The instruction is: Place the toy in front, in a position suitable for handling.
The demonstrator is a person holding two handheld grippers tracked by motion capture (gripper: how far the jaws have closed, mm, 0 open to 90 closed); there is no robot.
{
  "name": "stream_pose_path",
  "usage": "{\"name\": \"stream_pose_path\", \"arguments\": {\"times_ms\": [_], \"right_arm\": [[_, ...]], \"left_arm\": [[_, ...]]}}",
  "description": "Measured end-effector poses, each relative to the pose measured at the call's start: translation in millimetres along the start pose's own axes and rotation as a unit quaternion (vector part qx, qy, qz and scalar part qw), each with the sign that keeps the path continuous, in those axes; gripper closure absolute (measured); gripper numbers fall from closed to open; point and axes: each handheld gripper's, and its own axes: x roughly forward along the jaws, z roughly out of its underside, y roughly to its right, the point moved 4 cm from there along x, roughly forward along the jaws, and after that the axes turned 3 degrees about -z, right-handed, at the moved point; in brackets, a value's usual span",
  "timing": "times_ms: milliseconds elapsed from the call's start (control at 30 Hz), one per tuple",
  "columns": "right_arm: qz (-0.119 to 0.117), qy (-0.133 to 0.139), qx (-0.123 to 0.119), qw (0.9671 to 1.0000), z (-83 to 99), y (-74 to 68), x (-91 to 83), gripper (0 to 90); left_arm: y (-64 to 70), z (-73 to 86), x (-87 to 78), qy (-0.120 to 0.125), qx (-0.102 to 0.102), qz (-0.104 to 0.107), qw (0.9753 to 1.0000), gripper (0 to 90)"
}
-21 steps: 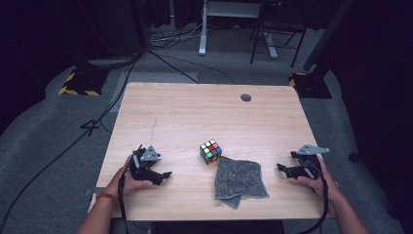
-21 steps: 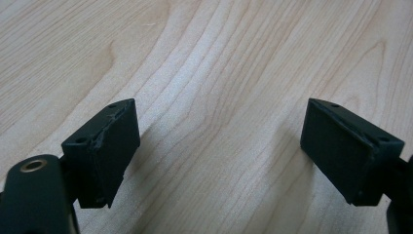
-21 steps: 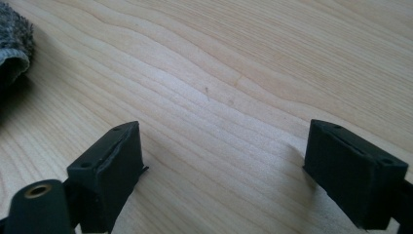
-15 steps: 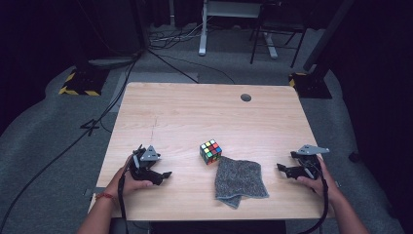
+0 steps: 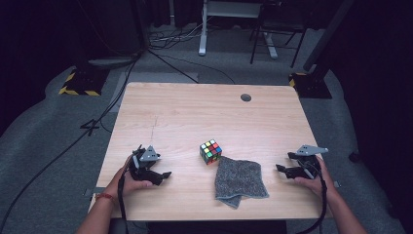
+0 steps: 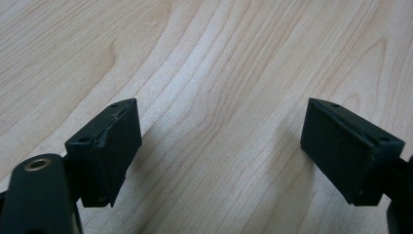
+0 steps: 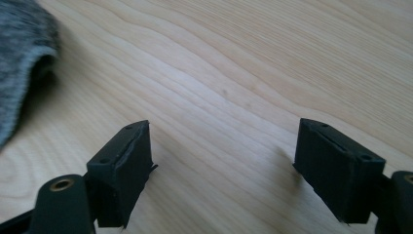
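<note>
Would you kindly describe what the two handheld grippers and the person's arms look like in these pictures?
Both the left gripper and the right gripper are black, each topped by a grey three-cornered plate with a black cable trailing back along the forearm. Their fingers are flat, blocky black pads with small screw holes; a brass-coloured fitting sits beside one. The forearms are bare, without sleeves, and a thin red band circles the left wrist.

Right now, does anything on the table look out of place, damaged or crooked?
Mostly no. The cloth lies rumpled, one corner folded, beside the cube, whose colours are scrambled. The left gripper shows a chipped edge on one pad.
</note>
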Motion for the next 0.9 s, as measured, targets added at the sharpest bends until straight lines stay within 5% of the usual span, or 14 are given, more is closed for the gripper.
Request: {"name": "stream_pose_path", "arguments": {"times_ms": [233,433,700,900], "right_arm": [[-0.026,0.028,-0.021,0.999,-16.9,-21.6,-6.6,25.9],[-0.096,0.074,-0.085,0.989,-45.7,-74.7,-12.2,34.1],[-0.141,0.057,-0.151,0.9767,-61.9,-132.3,6.8,34.6],[-0.155,0.021,-0.163,0.9741,-55.1,-150.0,30.7,34.0]], "left_arm": [[0.1,0.0,0.0,0.0,0.0,-0.001,1.0,15.3],[0.5,-0.6,0.3,-0.001,-0.003,-0.004,1.0,15.1],[1.2,-0.9,0.7,-0.001,-0.007,-0.008,0.9999,15.1],[1.4,-1.6,1.3,-0.001,-0.007,-0.01,0.9999,15.1]]}}
